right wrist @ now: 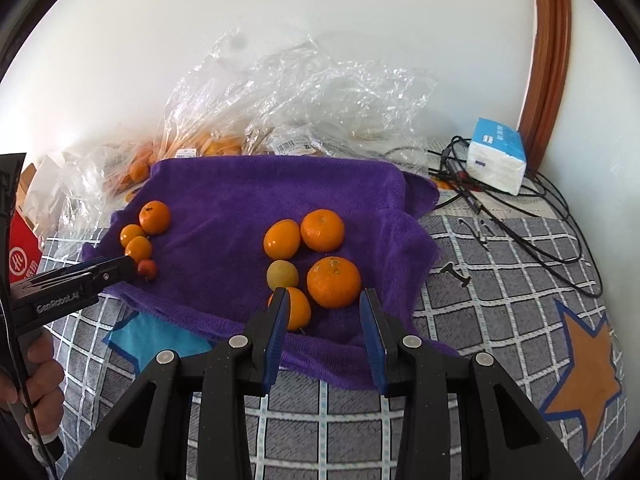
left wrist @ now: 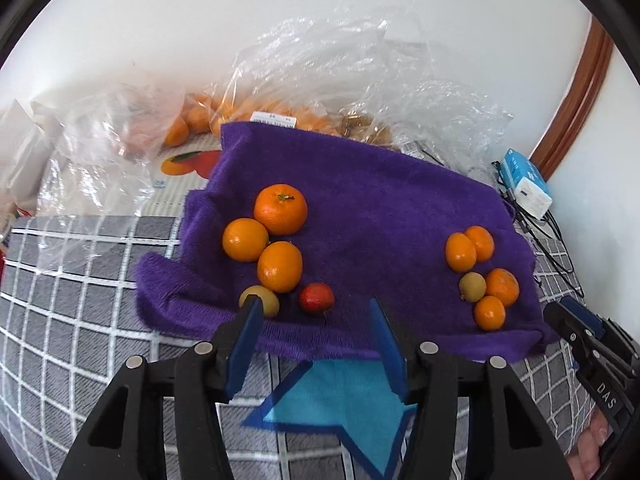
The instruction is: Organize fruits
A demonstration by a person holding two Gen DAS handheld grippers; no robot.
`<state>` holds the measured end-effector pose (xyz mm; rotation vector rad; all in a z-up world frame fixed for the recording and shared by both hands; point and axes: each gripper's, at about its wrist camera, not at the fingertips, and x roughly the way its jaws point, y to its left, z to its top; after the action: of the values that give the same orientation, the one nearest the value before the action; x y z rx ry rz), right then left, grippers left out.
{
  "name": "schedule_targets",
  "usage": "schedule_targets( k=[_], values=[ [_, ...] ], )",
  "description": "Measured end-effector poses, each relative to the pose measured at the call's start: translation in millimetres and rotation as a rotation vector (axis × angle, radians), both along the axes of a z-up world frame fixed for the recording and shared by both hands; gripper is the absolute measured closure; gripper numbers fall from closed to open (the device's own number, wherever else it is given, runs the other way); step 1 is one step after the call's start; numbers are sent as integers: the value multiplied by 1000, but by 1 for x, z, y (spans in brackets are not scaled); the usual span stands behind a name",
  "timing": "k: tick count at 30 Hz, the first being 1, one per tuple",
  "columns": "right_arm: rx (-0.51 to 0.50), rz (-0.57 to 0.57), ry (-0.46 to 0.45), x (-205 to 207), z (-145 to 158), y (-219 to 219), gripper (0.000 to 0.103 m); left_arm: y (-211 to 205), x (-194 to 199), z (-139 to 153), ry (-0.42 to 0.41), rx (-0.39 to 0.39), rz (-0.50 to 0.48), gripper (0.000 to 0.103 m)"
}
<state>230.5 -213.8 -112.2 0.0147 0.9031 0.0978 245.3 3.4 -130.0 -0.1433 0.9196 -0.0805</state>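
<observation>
A purple towel [left wrist: 380, 208] lies on a checked bed cover and carries two groups of fruit. The left group has three oranges [left wrist: 280, 210], a yellow-green fruit [left wrist: 266, 300] and a small red fruit [left wrist: 317, 298]. The right group has several oranges [right wrist: 334, 282] and a yellow-green fruit [right wrist: 282, 275]. My left gripper [left wrist: 316, 312] is open and empty, just in front of the red fruit. My right gripper [right wrist: 323, 300] is open and empty, in front of the right group, its left finger overlapping the nearest orange [right wrist: 298, 308].
Clear plastic bags [right wrist: 280, 92] with more oranges lie behind the towel against the white wall. A white and blue tissue pack [right wrist: 496, 156] and black cables [right wrist: 540, 200] lie at the right. A red box [right wrist: 22, 254] stands at the left.
</observation>
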Motion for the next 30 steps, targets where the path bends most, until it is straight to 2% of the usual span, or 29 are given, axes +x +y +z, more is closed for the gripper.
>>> schedule_targets(
  k=[3, 6, 12, 16, 17, 19, 22, 30],
  values=[
    [11, -14, -7, -14, 15, -1, 62, 2, -24, 19, -32, 12, 8, 37],
    [18, -32, -27, -35, 35, -3, 61, 4, -51, 39, -73, 12, 11, 32],
    [22, -63, -77, -78, 68, -11, 48, 5, -105, 68, -139, 32, 31, 24],
    [21, -64, -74, -108, 83, -15, 45, 1, -140, 83, -186, 38, 40, 21],
    [16, -68, -77, -117, 86, -16, 43, 0, -150, 87, -199, 42, 38, 18],
    [11, -65, -92, -130, 90, -16, 25, -4, -165, 93, -228, 57, 34, 14],
    [-11, -53, -141, -156, 100, -13, 14, -8, -185, 101, -259, 75, 25, 9],
    [-9, -65, -186, -190, 114, -16, 4, -6, -216, 110, -297, 69, 60, 5]
  ],
)
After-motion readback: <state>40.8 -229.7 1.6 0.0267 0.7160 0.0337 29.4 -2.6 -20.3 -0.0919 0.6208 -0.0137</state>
